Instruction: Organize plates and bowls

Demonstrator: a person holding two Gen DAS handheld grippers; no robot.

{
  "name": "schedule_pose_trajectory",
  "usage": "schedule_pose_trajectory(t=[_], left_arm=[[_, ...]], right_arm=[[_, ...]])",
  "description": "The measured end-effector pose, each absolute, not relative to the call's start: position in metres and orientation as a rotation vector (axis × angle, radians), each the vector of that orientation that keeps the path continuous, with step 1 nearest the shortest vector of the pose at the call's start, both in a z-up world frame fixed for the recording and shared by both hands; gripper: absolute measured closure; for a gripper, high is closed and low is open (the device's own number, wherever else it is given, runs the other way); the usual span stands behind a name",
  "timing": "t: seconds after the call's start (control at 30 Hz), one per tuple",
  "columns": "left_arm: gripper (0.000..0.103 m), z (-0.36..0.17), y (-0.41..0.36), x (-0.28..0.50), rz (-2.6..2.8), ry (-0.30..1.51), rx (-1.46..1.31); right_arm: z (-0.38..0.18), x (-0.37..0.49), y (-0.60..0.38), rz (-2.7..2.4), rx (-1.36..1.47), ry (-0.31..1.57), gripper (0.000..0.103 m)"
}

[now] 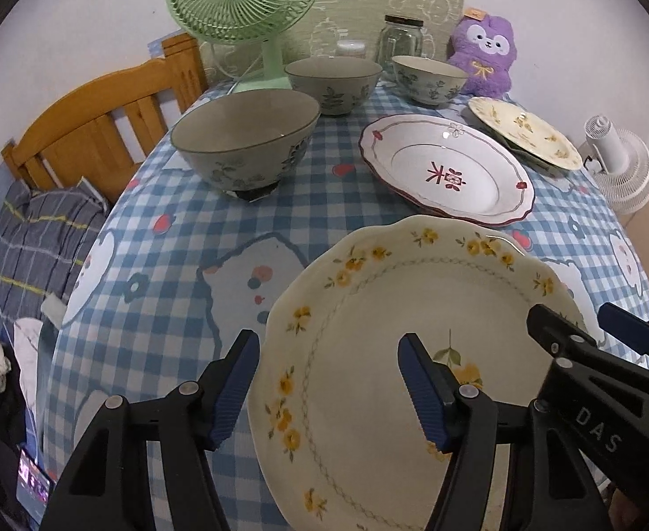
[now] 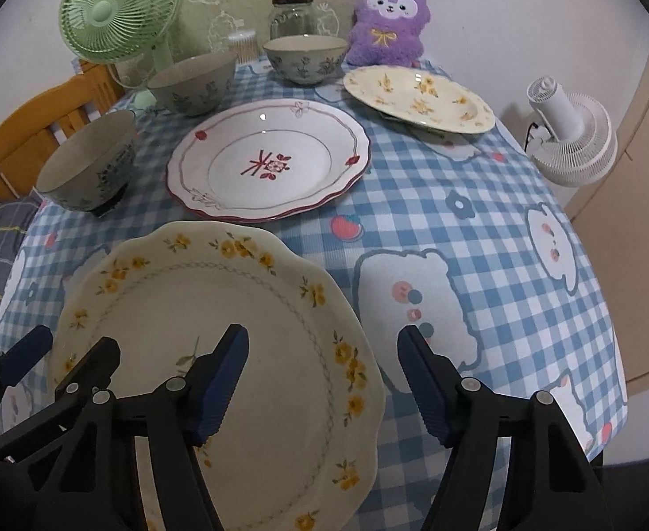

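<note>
The cream plate [image 1: 391, 354] with yellow flowers lies flat on the surface [image 1: 236, 230], which wears a blue checked cloth, at the near edge. The left gripper [image 1: 329, 380] hangs over the plate's left rim: its fingers [image 1: 422, 385] stand apart, one outside the rim and one over the plate's middle, and press on nothing. The right gripper [image 2: 322, 380] straddles the plate's right rim the same way, fingers [image 2: 220, 380] spread, one above the plate and one above the cloth, gripping nothing.

Just behind the cream plate sits a white plate [image 1: 448, 168] with a red mark in its middle; it seems to rest on another plate beneath. Behind and to the right of the cream plate, farther back, lies a second flowered plate [image 1: 523, 130], also stacked on something. Behind and to the left of the cream plate stands a grey bowl [image 1: 245, 137]; two more bowls [image 1: 333, 82] [image 1: 428, 77] stand well behind the cream plate, in a row. Beyond the cream plate at the far edge are a green fan [image 1: 245, 4], a glass jar [image 1: 402, 40] and a purple plush toy [image 1: 484, 53]. A white fan [image 1: 621, 168] stands off the surface, right of the cream plate.
</note>
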State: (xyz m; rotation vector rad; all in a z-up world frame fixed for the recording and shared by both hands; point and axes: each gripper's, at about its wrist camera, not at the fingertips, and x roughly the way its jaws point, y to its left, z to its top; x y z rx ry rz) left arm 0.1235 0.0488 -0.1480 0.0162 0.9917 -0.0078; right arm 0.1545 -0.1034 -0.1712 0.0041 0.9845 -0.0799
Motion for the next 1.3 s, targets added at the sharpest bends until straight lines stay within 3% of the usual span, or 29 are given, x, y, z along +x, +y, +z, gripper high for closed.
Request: schedule_pose_trajectory(t=[0.27, 0.47, 1.3], left_arm=[[0.040, -0.157, 0.063, 0.134, -0.004, 1.049, -0.013], [0.050, -0.166, 0.064, 0.138, -0.030, 1.090, -0.030], [0.042, -0.172, 0.052, 0.140, 0.074, 1.125, -0.039]], right_arm=[[-0.178, 0.165, -0.099, -0.101, -0.005, 1.023, 0.032], [-0.183, 0.170, -0.093, -0.111, -0.025, 1.044, 0.034], [-0.197, 0.184, -0.103, 0.006, -0.057, 1.120, 0.035]])
